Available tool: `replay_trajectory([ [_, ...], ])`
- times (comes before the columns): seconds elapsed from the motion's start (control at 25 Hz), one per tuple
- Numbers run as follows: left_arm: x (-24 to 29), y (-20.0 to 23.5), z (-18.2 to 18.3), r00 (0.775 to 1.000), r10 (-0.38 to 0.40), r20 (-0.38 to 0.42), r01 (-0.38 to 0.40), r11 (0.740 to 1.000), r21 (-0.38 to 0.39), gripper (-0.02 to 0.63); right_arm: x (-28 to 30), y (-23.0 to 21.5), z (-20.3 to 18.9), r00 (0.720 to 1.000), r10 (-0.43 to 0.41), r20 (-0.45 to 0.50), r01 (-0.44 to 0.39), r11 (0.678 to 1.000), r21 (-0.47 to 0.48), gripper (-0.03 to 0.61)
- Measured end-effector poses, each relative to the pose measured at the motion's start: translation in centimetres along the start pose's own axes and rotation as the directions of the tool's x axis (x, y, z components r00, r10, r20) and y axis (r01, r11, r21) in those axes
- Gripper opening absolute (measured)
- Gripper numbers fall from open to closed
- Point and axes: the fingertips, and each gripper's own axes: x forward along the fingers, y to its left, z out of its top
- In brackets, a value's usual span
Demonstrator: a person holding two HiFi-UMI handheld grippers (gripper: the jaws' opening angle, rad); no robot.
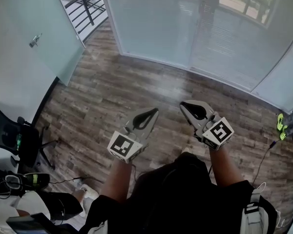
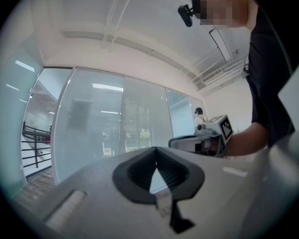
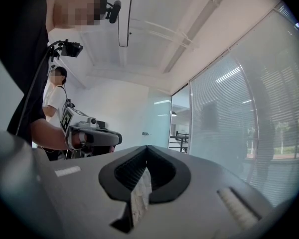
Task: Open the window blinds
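While the person is standing on the wood-plank floor (image 1: pixel 112 91) and facing the window blinds (image 1: pixel 151 18), both claws are pointing level toward them, side by side and not touching each other.

Left gripper (image 1: pixel 155 110): the jaws are pressing together at the tips and pinching nothing. Only the hollow behind the tips is letting light through.

Right gripper (image 1: pixel 182 104): the jaws are likewise resting tip against tip and gripping nothing.

The blinds are hanging full length straight ahead of both claws and well apart from them, with the slats lowered across the panes down to the floor. Neither claw is touching them. A frosted glass door (image 1: pixel 44 38) is standing to the left of the blinds, beyond the left gripper.
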Motion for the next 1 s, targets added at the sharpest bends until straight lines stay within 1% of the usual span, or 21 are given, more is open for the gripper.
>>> replay_trajectory([
  [0.16,0.3,0.0,-0.8,1.0,0.005,0.009,-0.005,1.0,-0.011,0.005,-0.4,-0.7,-0.3,1.0,-0.011,0.004,0.011,1.0,0.011,0.006],
  [0.28,0.7,0.3,-1.5,1.0,0.003,-0.005,-0.003,1.0,0.006,0.005,-0.3,-1.8,-0.4,1.0,-0.025,0.018,0.024,0.999,0.043,0.006],
  [0.44,1.3,1.3,-2.1,0.999,0.036,-0.006,-0.036,0.999,0.017,0.005,0.2,-2.8,-1.4,1.0,-0.002,0.017,0.001,0.998,0.059,0.006],
  [0.56,2.2,1.6,-2.2,0.999,0.039,-0.033,-0.039,0.999,0.008,0.005,0.6,-3.7,-2.0,1.0,0.018,0.015,-0.019,0.998,0.061,0.006],
  [0.76,4.4,3.4,-3.5,0.997,0.058,-0.056,-0.058,0.998,0.009,0.005,1.7,-6.3,-2.8,0.999,0.046,0.019,-0.047,0.997,0.055,0.006],
  [0.92,7.1,4.8,-2.8,0.997,0.068,-0.026,-0.068,0.998,0.009,0.005,2.4,-9.2,-2.6,0.998,0.052,0.027,-0.053,0.997,0.063,0.006],
  [1.0,8.2,5.6,-3.2,0.996,0.077,-0.052,-0.077,0.997,0.01,0.005,2.8,-10.9,-2.3,0.998,0.047,0.038,-0.049,0.996,0.068,0.006],
])
